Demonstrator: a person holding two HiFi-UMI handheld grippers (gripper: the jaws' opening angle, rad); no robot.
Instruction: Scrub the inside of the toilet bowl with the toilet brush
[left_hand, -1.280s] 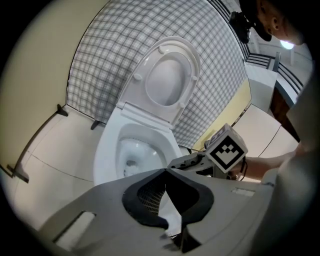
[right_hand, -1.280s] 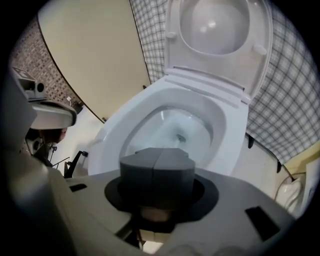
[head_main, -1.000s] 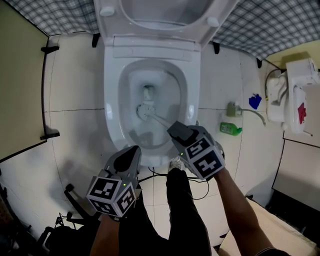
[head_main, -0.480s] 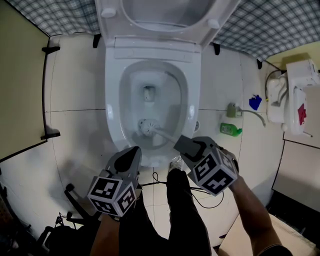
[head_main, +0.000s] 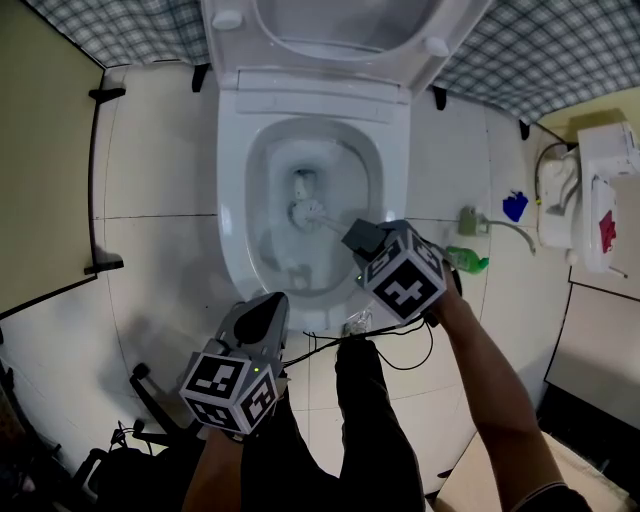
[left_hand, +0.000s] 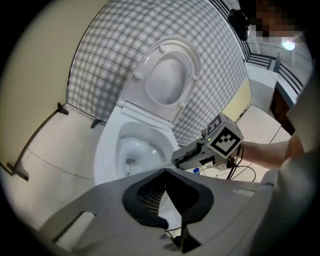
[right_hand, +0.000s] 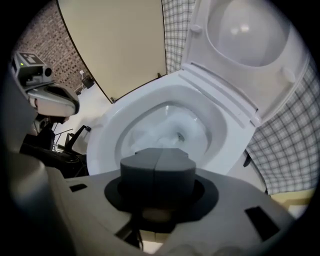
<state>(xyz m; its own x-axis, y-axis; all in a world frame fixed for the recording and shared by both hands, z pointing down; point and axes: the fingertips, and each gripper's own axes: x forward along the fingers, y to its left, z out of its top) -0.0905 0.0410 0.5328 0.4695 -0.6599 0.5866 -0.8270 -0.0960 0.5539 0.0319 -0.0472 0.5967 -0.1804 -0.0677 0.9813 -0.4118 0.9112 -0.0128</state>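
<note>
- The white ceramic toilet bowl (head_main: 232, 200) fills the upper middle of the head view. Its white plastic seat and lid (head_main: 340, 30) are tipped up against the checked wall at the top edge, which leaves the whole basin open to work in.
- The toilet brush has a round white bristle head (head_main: 305, 212) on a slim pale handle (head_main: 335, 222). It sits deep in the bowl near frame centre, with the head beside the drain opening. The handle slants down and to the right into the right gripper.
- The right gripper (head_main: 358, 238), just right of centre over the bowl's right rim, is clenched on the end of that handle. Gripping at the far end likely lets the bristles reach the bottom while the tool stays clear of the basin. In its own view the dark pads hide the handle.
- The left gripper (head_main: 265, 312), lower left of centre, has its jaws pressed together with nothing between them. It hangs outside the bowl's front rim, seemingly parked out of the brush's way.
- Judging by where the brush sits, scrubbing is under way at the basin's lowest part.
- A green bottle (head_main: 465, 258) sits on the pale tiled floor (head_main: 160, 260) at the right, well apart from the work.
</note>
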